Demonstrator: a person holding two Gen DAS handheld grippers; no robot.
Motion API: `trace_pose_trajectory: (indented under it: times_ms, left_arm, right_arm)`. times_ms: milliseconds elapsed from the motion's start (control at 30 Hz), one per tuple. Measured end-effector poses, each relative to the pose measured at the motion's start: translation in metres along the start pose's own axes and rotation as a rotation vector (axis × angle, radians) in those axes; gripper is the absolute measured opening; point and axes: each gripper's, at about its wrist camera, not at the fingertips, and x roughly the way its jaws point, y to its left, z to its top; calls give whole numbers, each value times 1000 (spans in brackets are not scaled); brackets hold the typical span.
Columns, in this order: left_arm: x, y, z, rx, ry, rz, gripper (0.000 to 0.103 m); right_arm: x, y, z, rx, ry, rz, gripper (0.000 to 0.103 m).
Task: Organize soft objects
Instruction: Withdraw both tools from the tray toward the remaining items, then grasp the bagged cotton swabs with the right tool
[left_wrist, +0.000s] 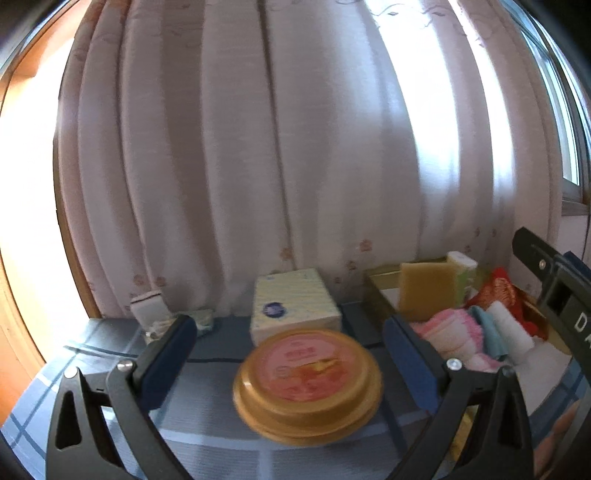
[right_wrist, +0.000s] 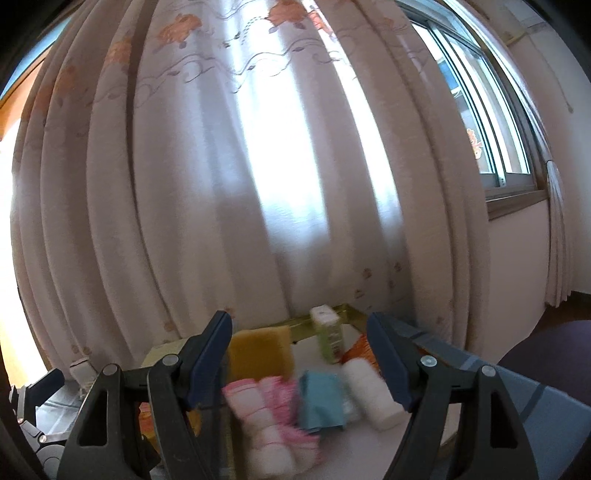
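Pale flowered curtains (right_wrist: 229, 177) glow with daylight beside a sliding window (right_wrist: 480, 122) and white wall (right_wrist: 517, 251).

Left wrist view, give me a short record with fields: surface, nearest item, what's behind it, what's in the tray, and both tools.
surface: blue checked cloth
nearest item: round gold tin, between the open left tool fingers, untouched
behind it: tissue pack
tray: yellow sponge, pink-white towel, blue cloth, white roll, red fabric
right tool: open, empty, over tray
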Motion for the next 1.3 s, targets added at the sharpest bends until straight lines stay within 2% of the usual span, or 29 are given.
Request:
trace_pose_trajectory:
  times_ms: [167,433,667,867,1033,1200,1300]
  left_arm:
    - [1,22,-1,-4,2,21,103]
    - [8,53,-2,73,-9,101,103]
    - [21,94,-3,7,28,134,103]
    - [28,120,-4,31,29,188,103]
    - [36,154,-5,11,46,239,103]
    - [50,198,-7,-75,96,290,103]
    - [59,222,-8,-113,129,352,103]
  right_arm:
    - [-3,26,-4,-13,-10,26,77]
    - [10,77,-14,-71,35,88,77]
    - [21,110,-22,-96,80,131,77]
    - [26,135,-28,-129,109,152,77]
    - [32,155,-34,-145,140,180,77]
    - [37,181,-41,-188,184,243,77]
    - [41,199,-46,-229,205,280,77]
